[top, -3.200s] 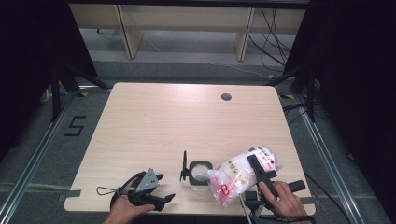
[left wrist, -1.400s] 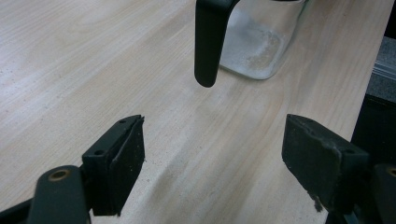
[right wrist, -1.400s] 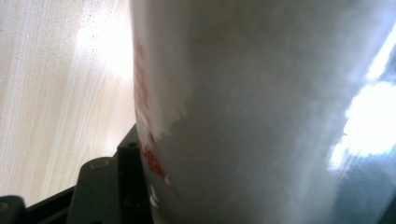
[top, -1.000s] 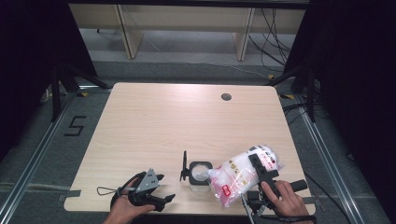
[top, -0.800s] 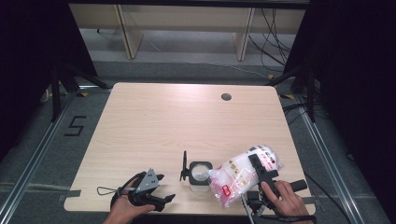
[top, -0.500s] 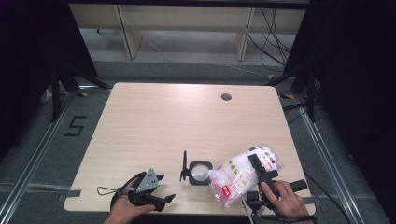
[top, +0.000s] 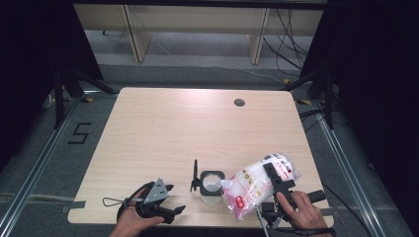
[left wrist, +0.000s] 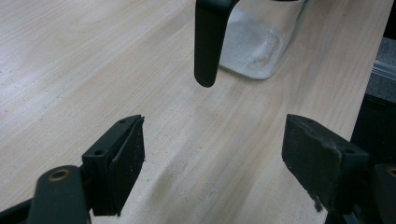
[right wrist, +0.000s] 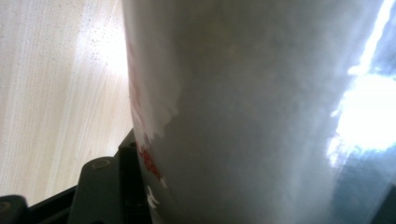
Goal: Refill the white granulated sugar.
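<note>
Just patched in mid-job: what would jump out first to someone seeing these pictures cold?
The plastic bag of white grains, with red print, stands out: the right tool clamps it near the table's front edge, tilted with its lower end at the mouth of a small glass jar. The jar, with a black handle, already holds some white grains. At the front left, the left tool sits with its jaws open and nothing between them.

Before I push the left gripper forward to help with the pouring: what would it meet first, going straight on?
Probably the black handle of the glass jar, straight ahead of the open left gripper; depth is uncertain.
</note>
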Motion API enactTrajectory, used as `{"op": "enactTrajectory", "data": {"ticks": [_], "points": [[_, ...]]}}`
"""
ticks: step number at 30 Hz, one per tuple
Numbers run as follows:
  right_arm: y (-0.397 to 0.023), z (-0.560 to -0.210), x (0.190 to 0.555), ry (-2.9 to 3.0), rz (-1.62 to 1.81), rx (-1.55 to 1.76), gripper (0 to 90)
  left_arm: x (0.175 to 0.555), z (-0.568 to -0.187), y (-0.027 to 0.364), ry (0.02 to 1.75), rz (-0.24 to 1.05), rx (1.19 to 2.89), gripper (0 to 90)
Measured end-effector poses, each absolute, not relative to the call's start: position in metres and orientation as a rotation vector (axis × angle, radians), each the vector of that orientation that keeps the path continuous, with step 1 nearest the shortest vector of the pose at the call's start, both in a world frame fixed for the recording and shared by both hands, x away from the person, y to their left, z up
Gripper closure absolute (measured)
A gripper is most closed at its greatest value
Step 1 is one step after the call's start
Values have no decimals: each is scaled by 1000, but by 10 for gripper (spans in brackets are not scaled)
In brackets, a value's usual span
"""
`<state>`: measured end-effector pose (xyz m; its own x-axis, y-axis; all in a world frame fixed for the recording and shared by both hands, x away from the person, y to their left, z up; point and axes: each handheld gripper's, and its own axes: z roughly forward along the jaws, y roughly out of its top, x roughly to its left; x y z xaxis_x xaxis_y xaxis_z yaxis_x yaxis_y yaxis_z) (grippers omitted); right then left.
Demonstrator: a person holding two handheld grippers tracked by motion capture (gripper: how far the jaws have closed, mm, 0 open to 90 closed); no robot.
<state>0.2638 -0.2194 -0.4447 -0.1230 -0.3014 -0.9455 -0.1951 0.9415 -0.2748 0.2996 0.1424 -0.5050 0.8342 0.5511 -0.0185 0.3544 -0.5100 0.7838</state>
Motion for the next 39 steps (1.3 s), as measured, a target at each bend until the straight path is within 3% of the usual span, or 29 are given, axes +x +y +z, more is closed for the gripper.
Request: {"op": "enactTrajectory", "data": {"ticks": [39], "points": [[-219, -443, 263, 1687, -86, -393, 383, 300, -505, 143, 657, 293, 2161, 208]]}}
